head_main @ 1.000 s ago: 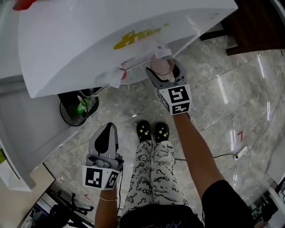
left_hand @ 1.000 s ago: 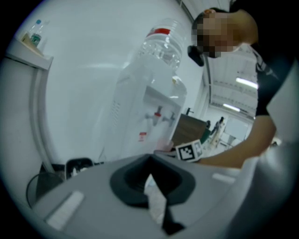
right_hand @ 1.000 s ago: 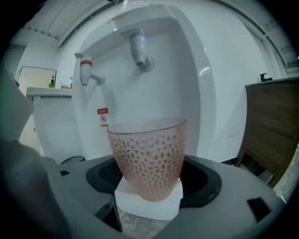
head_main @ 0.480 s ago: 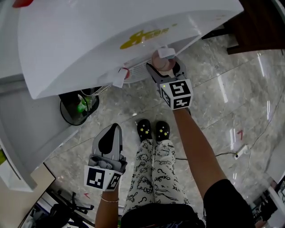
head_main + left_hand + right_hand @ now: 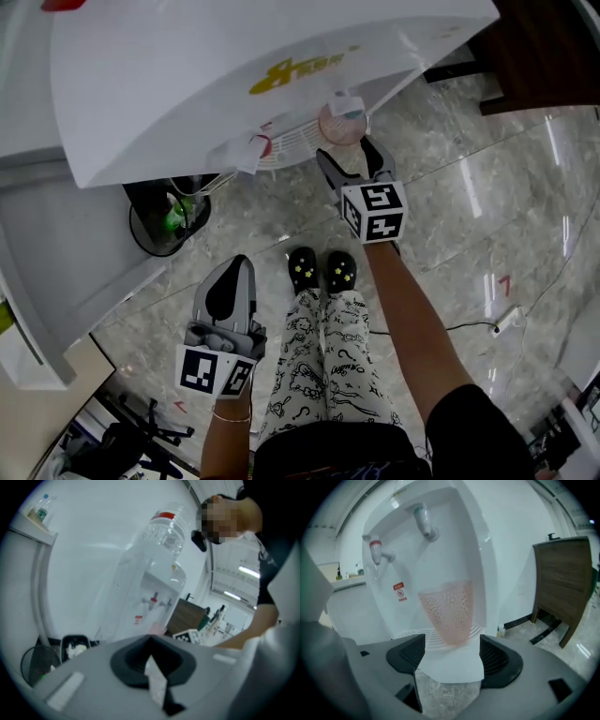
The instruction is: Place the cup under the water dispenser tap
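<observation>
Drip tray [image 5: 410, 632] bears cup [image 5: 447, 611] just beyond right hand-held gripper [image 5: 449, 656], jaws apart, empty.

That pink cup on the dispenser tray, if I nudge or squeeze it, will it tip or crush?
The cup narrows toward its base and stands on the ridged drip tray, so a sideways nudge would probably tip it. Its wall looks thin and translucent, so it's likely light and may flex under a hard squeeze.

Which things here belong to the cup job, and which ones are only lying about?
For the job: cup, tap above it, drip tray, right gripper with jaws apart.
Only lying about: black bin, wooden cabinet, left gripper with jaws together.
</observation>
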